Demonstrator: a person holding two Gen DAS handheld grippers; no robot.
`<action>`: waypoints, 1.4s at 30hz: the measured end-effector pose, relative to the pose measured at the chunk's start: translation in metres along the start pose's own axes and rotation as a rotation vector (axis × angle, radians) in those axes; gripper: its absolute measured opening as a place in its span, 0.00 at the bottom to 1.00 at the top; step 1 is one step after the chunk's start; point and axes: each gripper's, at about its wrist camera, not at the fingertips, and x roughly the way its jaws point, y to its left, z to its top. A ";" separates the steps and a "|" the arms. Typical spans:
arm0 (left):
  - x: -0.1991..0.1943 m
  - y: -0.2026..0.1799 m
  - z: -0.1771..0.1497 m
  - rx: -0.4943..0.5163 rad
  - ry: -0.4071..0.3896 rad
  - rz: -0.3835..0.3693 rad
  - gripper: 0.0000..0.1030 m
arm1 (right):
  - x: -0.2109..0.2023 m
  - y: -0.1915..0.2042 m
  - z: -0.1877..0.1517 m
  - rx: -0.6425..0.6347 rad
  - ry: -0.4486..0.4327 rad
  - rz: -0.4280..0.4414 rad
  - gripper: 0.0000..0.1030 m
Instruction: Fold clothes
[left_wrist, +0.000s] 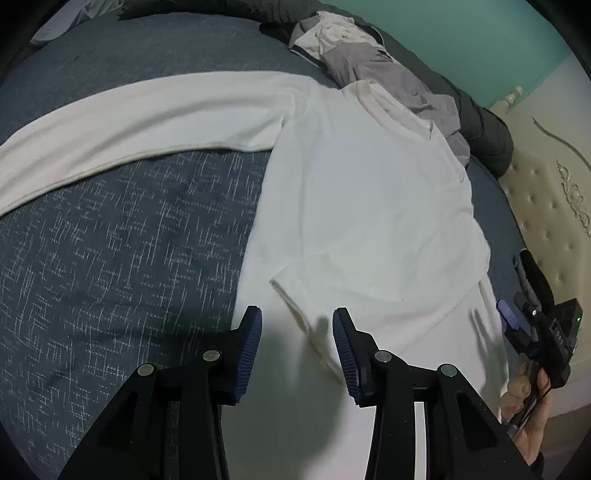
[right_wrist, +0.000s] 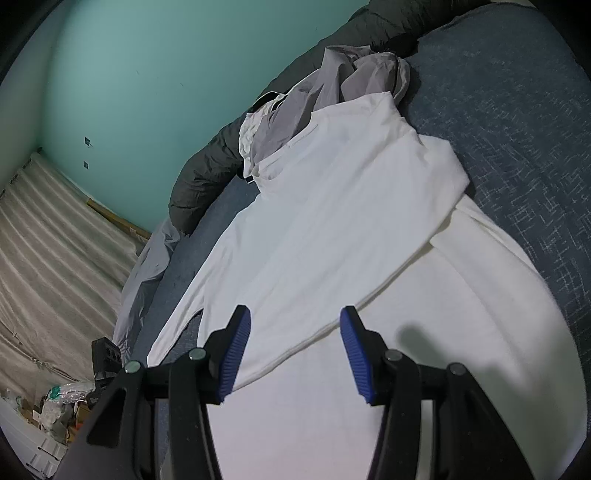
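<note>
A white long-sleeved shirt (left_wrist: 369, 192) lies flat on the dark blue bedspread (left_wrist: 110, 258). One sleeve (left_wrist: 129, 122) stretches out to the left. The other sleeve is folded across the body, and its cuff (left_wrist: 314, 332) lies just below my left gripper (left_wrist: 297, 321). That gripper is open, its pads clear of the cloth. In the right wrist view my right gripper (right_wrist: 295, 321) hovers open over the shirt (right_wrist: 332, 221), near the folded sleeve's edge (right_wrist: 295, 354), with nothing between its fingers. A hand holds the right gripper (left_wrist: 532, 321) at the bed's right edge.
Beyond the collar lies a crumpled grey garment (left_wrist: 388, 62), with a dark rolled duvet (left_wrist: 487, 133) behind it. On the right stands a cream tufted headboard (left_wrist: 546, 206). Down beside the bed are a black box (right_wrist: 107, 354) and floor clutter (right_wrist: 55, 406).
</note>
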 end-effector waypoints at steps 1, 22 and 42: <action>0.002 -0.003 -0.004 0.007 0.013 -0.009 0.42 | 0.000 0.001 0.000 -0.002 0.000 0.000 0.50; -0.003 -0.030 -0.029 0.059 0.053 -0.066 0.03 | -0.033 -0.041 0.024 0.110 -0.103 -0.075 0.50; 0.052 -0.073 -0.007 0.194 -0.005 -0.070 0.42 | -0.018 -0.065 0.047 -0.056 -0.012 -0.498 0.51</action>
